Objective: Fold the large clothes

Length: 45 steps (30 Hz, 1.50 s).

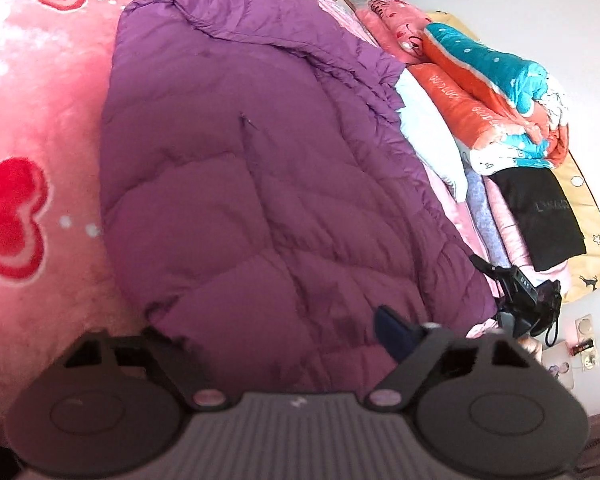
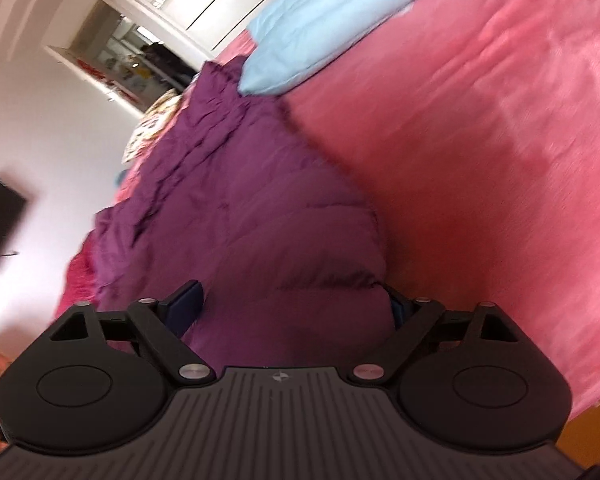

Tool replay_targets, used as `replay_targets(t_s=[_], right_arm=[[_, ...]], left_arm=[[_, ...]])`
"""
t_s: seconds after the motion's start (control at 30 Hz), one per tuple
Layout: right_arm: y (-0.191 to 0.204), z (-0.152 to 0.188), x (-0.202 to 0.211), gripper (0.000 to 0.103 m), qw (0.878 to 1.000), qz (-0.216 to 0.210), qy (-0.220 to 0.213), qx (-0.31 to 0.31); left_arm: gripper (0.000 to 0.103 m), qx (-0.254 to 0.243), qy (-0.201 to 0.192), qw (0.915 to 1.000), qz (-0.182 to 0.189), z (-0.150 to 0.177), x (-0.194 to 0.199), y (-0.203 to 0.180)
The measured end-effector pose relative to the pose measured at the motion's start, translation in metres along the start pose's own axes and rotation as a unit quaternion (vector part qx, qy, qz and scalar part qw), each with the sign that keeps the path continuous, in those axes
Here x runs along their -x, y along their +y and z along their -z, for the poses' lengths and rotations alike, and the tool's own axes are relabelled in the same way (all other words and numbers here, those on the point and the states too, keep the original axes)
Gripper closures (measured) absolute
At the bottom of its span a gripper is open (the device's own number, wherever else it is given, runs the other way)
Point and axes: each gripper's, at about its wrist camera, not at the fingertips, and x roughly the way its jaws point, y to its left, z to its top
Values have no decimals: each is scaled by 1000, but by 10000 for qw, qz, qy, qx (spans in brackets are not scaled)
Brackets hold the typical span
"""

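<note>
My left gripper [image 1: 276, 340] is spread wide, the purple quilted coat [image 1: 260, 168] bulging up between my two fingers; only the dark blue pad [image 1: 396, 338] on one side shows, the other finger is buried under the fabric, and I cannot tell whether I am really pinching it. My right gripper [image 2: 296, 304] is just as wide, straddling a puffy corner of the same purple quilted coat [image 2: 260, 240], with a blue pad [image 2: 186, 300] touching the cloth on one side and the other pad barely peeking out past the bulge. My left hand looks down the coat's length; my right is rolled hard sideways, so the room tilts. The coat lies spread on the pink heart-patterned blanket [image 1: 32, 128]. Beside it, farther off, sits a folded orange blanket [image 1: 460, 100] printed "GOOD LUCK", and a black garment [image 1: 540, 216] whose lettering is too blurred to read. In the right view a pale blue pillow [image 2: 340, 20] rests beyond the coat.
</note>
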Motion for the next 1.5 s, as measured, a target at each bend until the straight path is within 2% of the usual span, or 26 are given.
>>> replay_targets(t_s=[0.13, 0.17, 0.33, 0.43, 0.73, 1.0, 1.23, 1.5], right_arm=[[5, 5, -5, 8, 9997, -137, 194, -91], [8, 5, -7, 11, 9997, -110, 203, -99], [24, 1, -8, 39, 9998, 0, 213, 54], [41, 0, -7, 50, 9998, -28, 123, 154], [81, 7, 18, 66, 9967, -717, -337, 153], [103, 18, 45, 74, 9909, -1198, -621, -11], [124, 32, 75, 77, 9855, -1511, -771, 9], [142, 51, 100, 77, 9831, -1631, -832, -11]], left_arm=[[55, 66, -79, 9999, 124, -3, 0, -1], [58, 97, -114, 9997, 183, -4, -1, -2], [74, 214, -273, 9985, 430, -9, -3, -7], [80, 308, -431, 9965, 651, -12, 1, -14], [85, 182, -954, 9888, 1137, -19, 35, -36], [89, 298, -1383, 9784, 1504, -12, 84, -36], [89, 215, -1705, 9688, 1786, 4, 125, -38], [89, 224, -1702, 9662, 1923, 34, 157, -38]])
